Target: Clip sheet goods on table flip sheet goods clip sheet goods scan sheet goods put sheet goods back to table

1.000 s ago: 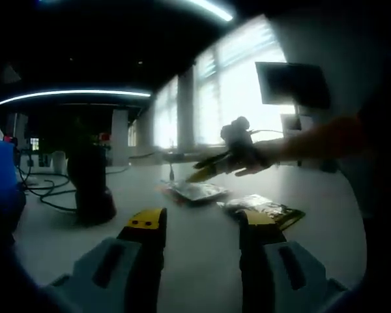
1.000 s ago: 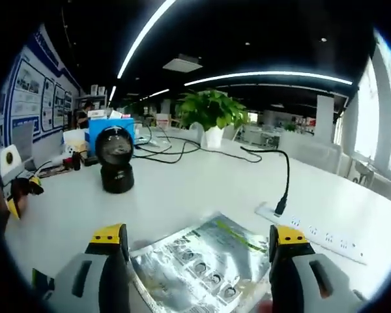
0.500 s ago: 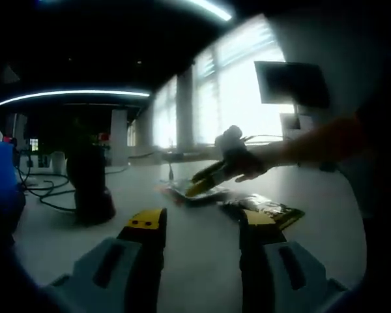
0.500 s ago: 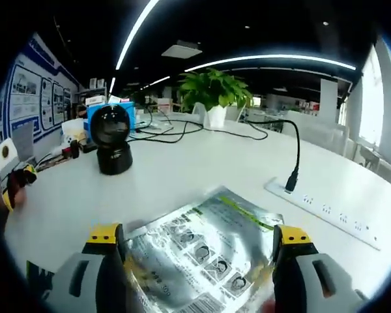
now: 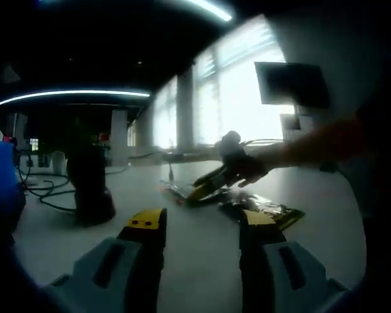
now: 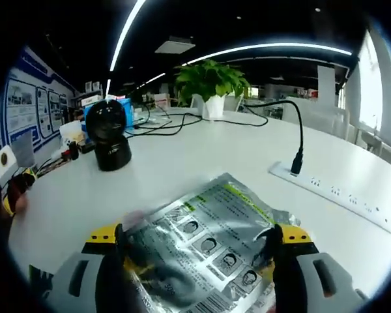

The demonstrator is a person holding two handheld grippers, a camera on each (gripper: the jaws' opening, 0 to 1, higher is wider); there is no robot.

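- The right claw stood with its yellow-tipped jaws on either edge of a silver foil packet; from the right gripper view the jaws seemed to touch the packet's edges, but I could not tell whether they were clamped on it.
- The packet lay low over the white bench, printed side up.
- Beyond it stood a black scanner, a potted plant, and a power strip with a black cable plugged in.
- In the left gripper view the left claw hung apart over the bench, holding nothing.
- There the right claw, in a hand, met the packet beside a second packet.
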